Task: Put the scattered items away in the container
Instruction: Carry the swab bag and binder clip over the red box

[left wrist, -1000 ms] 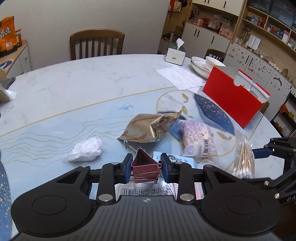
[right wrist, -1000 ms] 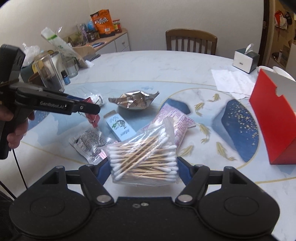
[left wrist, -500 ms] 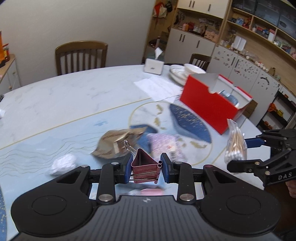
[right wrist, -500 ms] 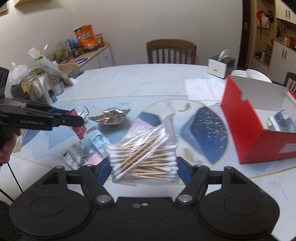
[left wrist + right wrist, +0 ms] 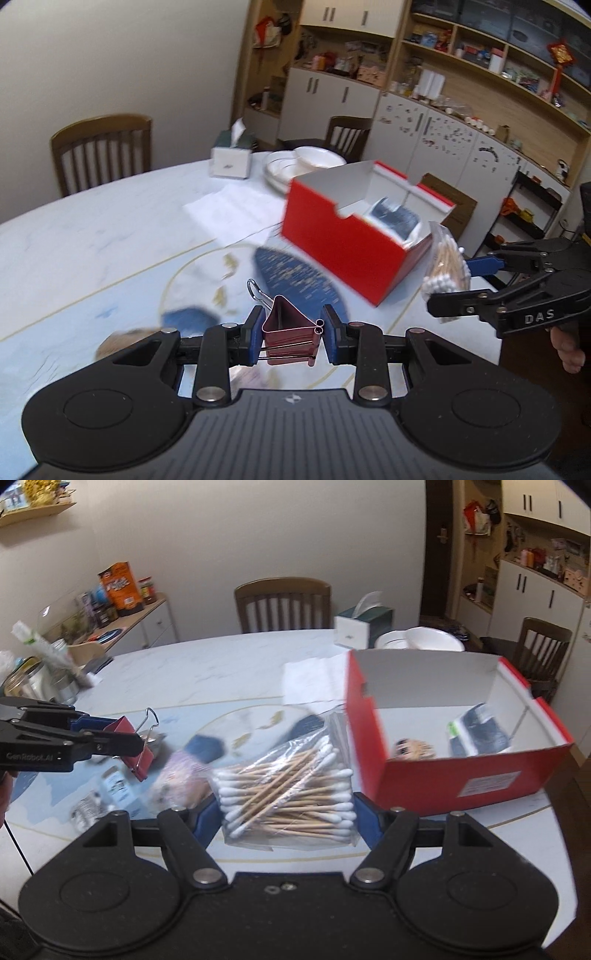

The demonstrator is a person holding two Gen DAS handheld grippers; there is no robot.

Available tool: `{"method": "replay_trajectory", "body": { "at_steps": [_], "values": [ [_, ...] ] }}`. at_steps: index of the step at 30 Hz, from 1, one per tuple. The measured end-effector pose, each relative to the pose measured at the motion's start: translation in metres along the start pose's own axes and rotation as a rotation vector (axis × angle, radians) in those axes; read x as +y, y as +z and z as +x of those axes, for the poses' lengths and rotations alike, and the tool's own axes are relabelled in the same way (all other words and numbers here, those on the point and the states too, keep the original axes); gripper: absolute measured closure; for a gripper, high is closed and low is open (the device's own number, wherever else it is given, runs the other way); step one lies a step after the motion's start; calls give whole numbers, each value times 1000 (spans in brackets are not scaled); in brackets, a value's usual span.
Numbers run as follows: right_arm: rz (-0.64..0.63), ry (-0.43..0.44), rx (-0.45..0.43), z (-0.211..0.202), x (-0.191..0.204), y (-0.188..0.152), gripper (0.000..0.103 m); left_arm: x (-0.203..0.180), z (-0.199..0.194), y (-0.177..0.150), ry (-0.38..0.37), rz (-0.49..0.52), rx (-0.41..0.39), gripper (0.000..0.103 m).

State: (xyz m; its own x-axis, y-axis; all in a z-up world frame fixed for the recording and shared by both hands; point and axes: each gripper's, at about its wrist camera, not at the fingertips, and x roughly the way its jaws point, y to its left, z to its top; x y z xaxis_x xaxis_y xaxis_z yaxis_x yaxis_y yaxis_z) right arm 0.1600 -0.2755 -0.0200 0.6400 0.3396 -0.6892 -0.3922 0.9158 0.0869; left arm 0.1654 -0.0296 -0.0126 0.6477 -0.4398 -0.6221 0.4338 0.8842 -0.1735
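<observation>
My left gripper [image 5: 291,334] is shut on a dark red binder clip [image 5: 290,332] and holds it above the table; it also shows in the right wrist view [image 5: 110,744] with the clip [image 5: 135,749]. My right gripper [image 5: 282,812] is shut on a clear bag of cotton swabs [image 5: 286,794], raised just left of the open red box [image 5: 461,775]; in the left wrist view the bag [image 5: 445,275] hangs beside the box [image 5: 351,251]. The box holds a dark packet [image 5: 480,734] and a small round item [image 5: 412,747].
Blurred packets [image 5: 177,779] and a small carton [image 5: 118,786] lie on the table [image 5: 221,672] at lower left. A tissue box [image 5: 362,626], white bowls [image 5: 421,638] and a paper sheet [image 5: 314,679] sit behind the box. Jars stand at far left [image 5: 33,679]. Chairs surround the table.
Both grippers have risen and swung right toward the red box with their loads. The box interior has come into view and the scattered packets have dropped to the lower left.
</observation>
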Motion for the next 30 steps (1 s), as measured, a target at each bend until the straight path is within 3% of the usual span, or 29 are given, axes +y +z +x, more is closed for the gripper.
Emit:
{"method": "replay_trajectory", "body": {
  "at_steps": [9,22,30],
  "values": [
    [7,-54,-9,4,-55,15,31,-53,52,41,-87,47,-1,72],
    [-19,-90,-17,23,-122,51,31,-89,118,107,-110,104,-9,72],
    [-49,-93,28,53,-147,68,31,-98,167,140,-63,134,27,72]
  ]
}}
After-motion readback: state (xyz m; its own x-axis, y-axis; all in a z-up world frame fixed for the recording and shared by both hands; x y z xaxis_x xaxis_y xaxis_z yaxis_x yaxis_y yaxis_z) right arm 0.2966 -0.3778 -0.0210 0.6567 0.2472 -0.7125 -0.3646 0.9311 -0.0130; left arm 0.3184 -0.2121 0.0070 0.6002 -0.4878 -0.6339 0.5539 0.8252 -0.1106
